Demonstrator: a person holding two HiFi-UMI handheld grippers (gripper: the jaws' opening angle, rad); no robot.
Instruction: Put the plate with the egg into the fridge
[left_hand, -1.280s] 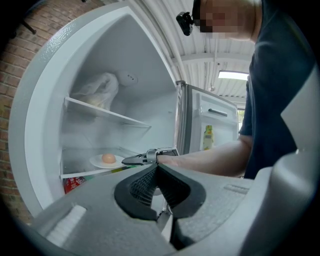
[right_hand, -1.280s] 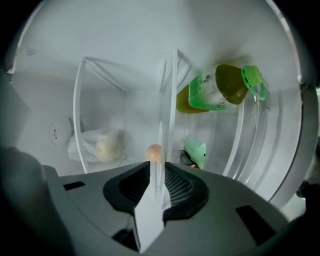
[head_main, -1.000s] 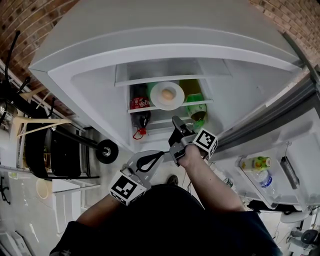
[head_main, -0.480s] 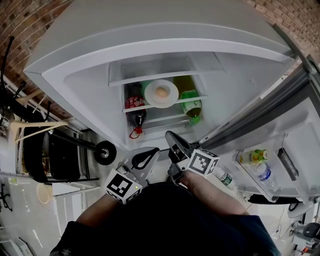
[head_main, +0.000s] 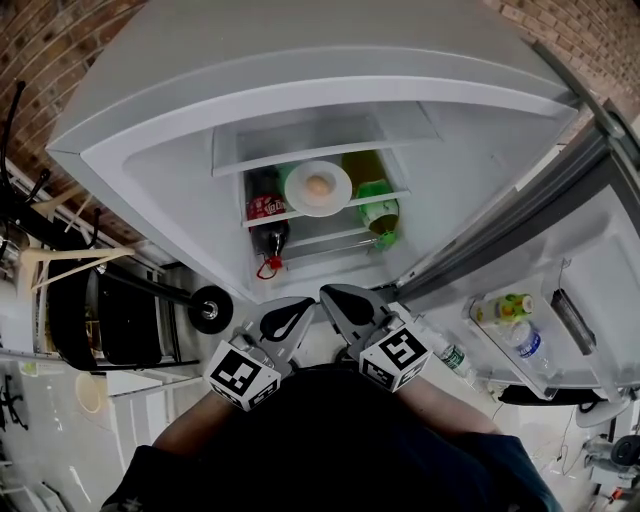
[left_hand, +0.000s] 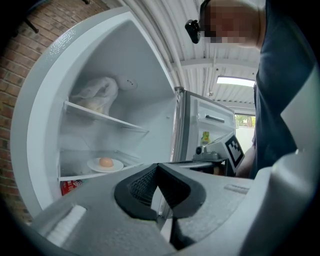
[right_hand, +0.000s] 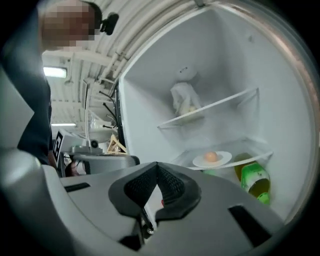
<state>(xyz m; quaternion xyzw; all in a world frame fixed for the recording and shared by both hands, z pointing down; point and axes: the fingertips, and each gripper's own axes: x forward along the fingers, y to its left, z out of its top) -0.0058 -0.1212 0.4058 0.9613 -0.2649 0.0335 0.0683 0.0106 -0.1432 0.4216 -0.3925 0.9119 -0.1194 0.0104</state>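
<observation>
- My left gripper (head_main: 300, 306) has kept its place over the last second. It hangs low in front of the open fridge (head_main: 180, 170) and points roughly level into it. Its fingers (left_hand: 142, 187) are pressed together with nothing between them.
- The plate (head_main: 335, 202) with the egg (head_main: 318, 185) sits on the glass shelf (head_main: 395, 196), about midway along its front edge, and neither gripper touches it. A cola bottle (head_main: 265, 207) shows at its left and a green bottle (head_main: 378, 215) at its right, both seemingly a level lower.
- The change is in my right gripper (head_main: 332, 295). A second ago it was stretched towards that shelf with its fingers (right_hand: 172, 185) apart. Now it is drawn back and sits just beside the left gripper, well apart from the plate. Its fingers have closed fully and hold nothing.
- I take that to mean the plate has been let go and left in place, so the main part of the job looks done.
- My right hand holds its gripper level, aimed at the shelves, with the marker cube turned up towards my head.
- The fridge door (head_main: 560, 290) stands wide open at the right. Shutting it would be all that is left to do.
</observation>
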